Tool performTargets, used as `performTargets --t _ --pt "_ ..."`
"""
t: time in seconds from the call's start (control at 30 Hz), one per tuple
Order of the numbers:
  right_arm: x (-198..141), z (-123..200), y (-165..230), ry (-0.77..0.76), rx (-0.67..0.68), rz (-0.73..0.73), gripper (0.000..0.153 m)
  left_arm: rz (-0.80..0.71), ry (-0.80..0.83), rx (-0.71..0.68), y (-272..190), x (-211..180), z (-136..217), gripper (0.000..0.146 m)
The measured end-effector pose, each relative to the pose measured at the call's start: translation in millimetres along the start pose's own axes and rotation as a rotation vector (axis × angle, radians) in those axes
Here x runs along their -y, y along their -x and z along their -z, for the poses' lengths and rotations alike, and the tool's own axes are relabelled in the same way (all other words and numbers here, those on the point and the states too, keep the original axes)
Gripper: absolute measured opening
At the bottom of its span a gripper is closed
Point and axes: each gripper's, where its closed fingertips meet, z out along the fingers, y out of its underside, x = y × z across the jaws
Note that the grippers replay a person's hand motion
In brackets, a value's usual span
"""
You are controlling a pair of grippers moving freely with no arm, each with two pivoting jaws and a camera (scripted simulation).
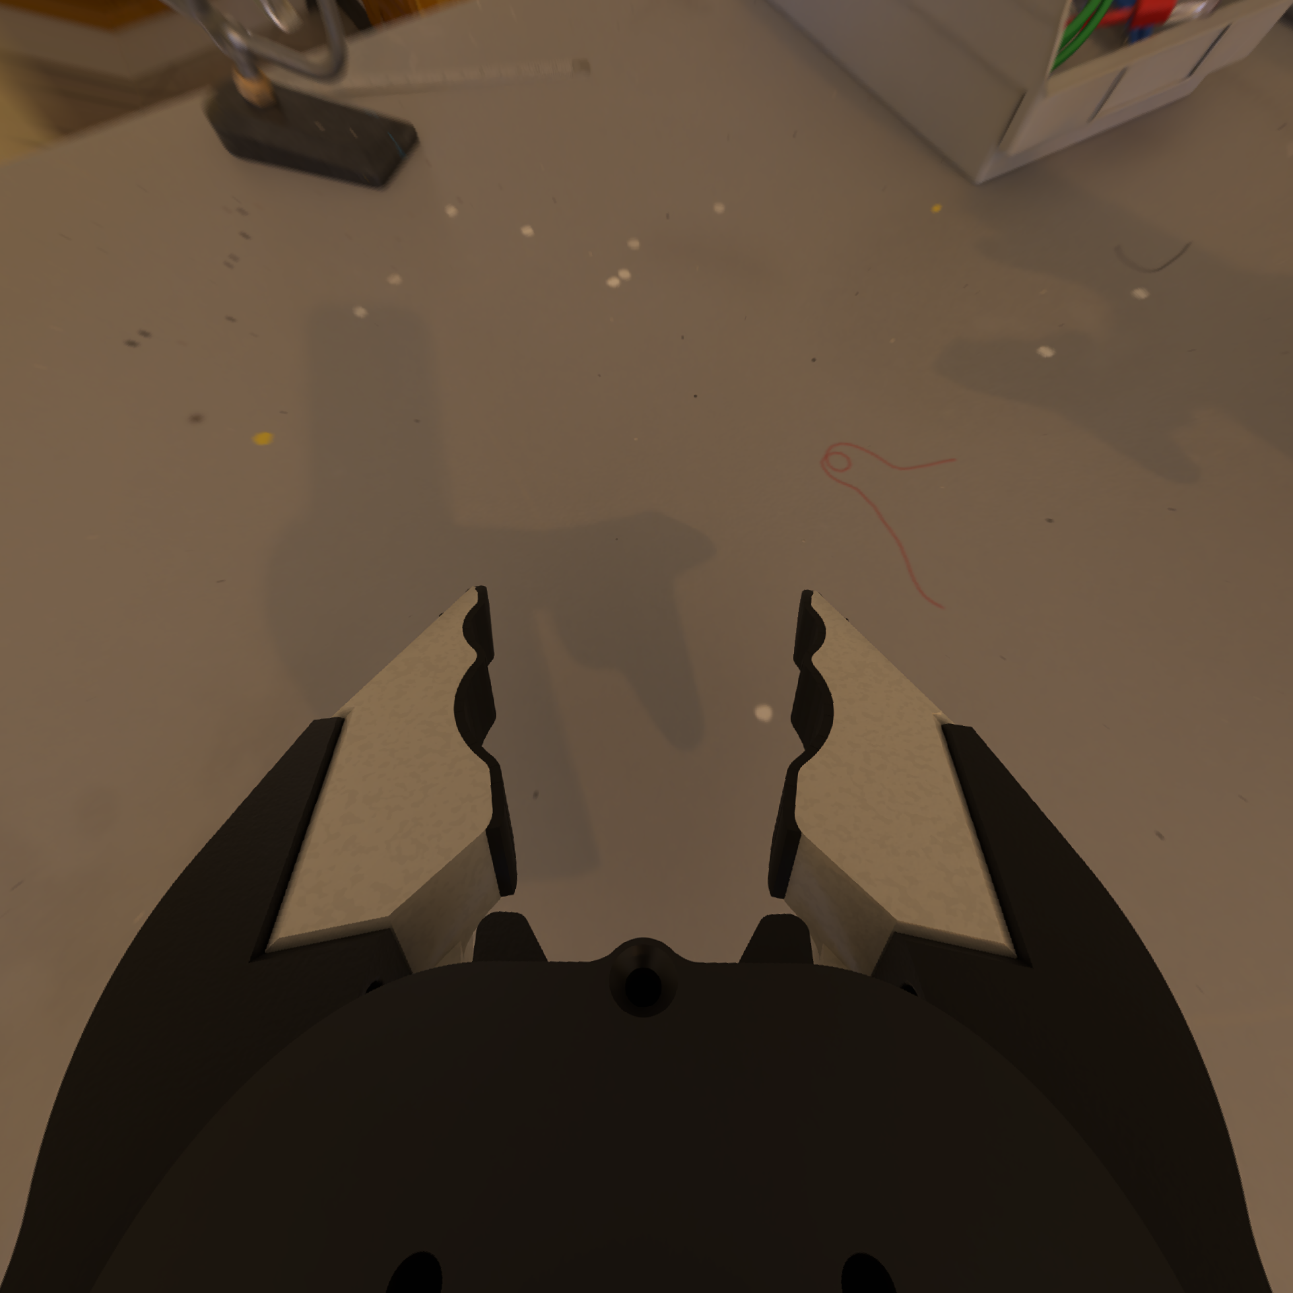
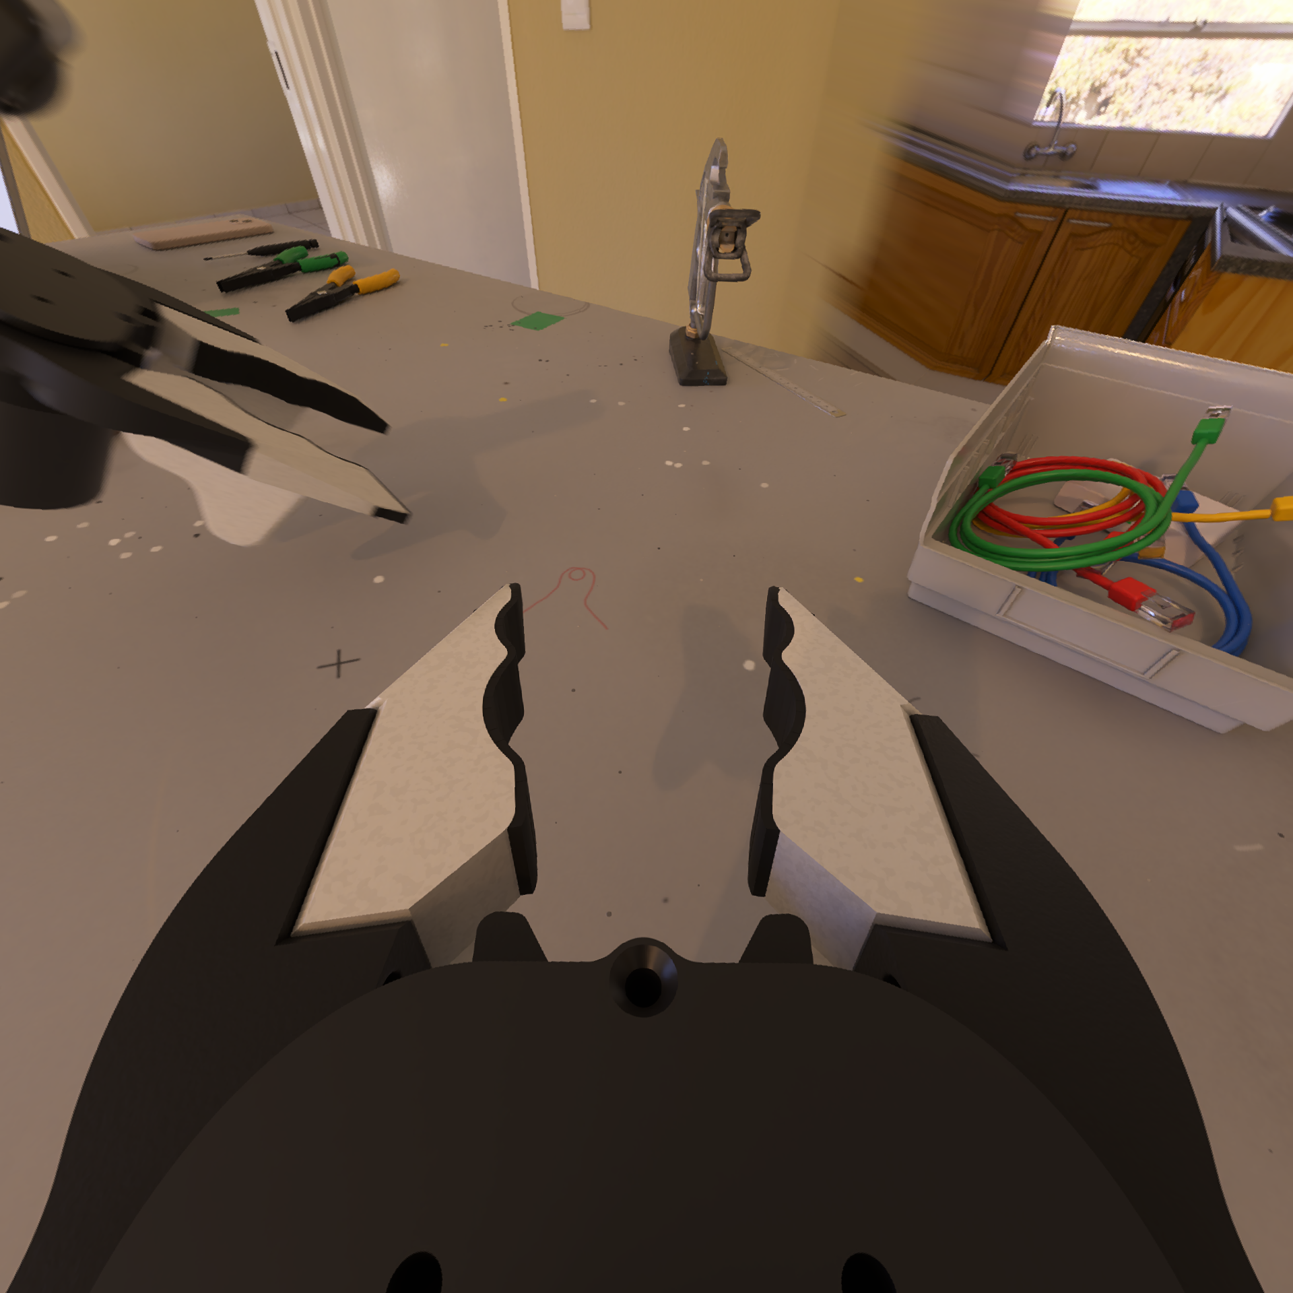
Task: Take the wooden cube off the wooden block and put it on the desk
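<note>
No wooden cube and no wooden block show in either view. My left gripper (image 1: 642, 591) is open and empty, above the grey desk (image 1: 630, 420). My right gripper (image 2: 642, 589) is open and empty, above the same desk (image 2: 630, 490). The left gripper also shows at the left of the right wrist view (image 2: 395, 472), open, pointing right and hovering over the desk. A thin red scribble is on the desk ahead of both grippers, in the left wrist view (image 1: 881, 511) and the right wrist view (image 2: 577, 591).
A white tray (image 2: 1091, 651) of coloured cables (image 2: 1063, 518) stands at the right; its corner shows in the left view (image 1: 1091, 84). A metal tool on a black base (image 2: 703, 350) stands at the back (image 1: 315, 140). Pliers (image 2: 343, 287) lie far left.
</note>
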Motion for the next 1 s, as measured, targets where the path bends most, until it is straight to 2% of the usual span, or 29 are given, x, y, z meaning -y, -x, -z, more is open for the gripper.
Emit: performTargets --t 0.1,0.23,0.3,0.37,0.43,0.53,0.77,0.9,1.0 --pt "0.5 1.2 -2.4 0.000 0.000 -0.008 0.069 -0.014 -0.125 0.051 1.0 13.8 49.7 0.089" --pt "4.4 3.9 -2.4 -0.003 0.011 -0.013 0.069 0.030 -0.417 0.217 13.9 30.1 150.6 0.089" --pt "6.1 4.7 -1.5 -0.006 0.013 -0.009 0.069 0.090 -0.506 0.305 19.9 18.6 189.3 0.090" --pt "5.4 4.6 -0.9 0.000 0.016 -0.002 0.069 0.153 -0.546 0.400 25.0 -4.0 213.3 0.093" --pt "3.1 4.0 -1.6 0.011 0.013 0.003 0.069 0.201 -0.552 0.472 26.9 -28.8 223.9 0.096" --pt "0.5 3.5 -1.9 0.021 0.012 0.001 0.069 0.248 -0.504 0.501 24.9 -59.0 224.5 0.098" --pt "0.1 1.9 3.9 0.028 0.021 0.015 0.069 0.324 -0.413 0.507 37.2 -87.5 226.9 0.101" --pt "-2.5 0.1 7.6 0.037 0.031 0.019 0.069 0.256 -0.357 0.518 52.7 -87.1 233.6 0.101" --pt "-4.0 -0.8 9.2 0.042 0.040 0.017 0.069 0.155 -0.262 0.432 69.6 -81.6 238.0 0.097"
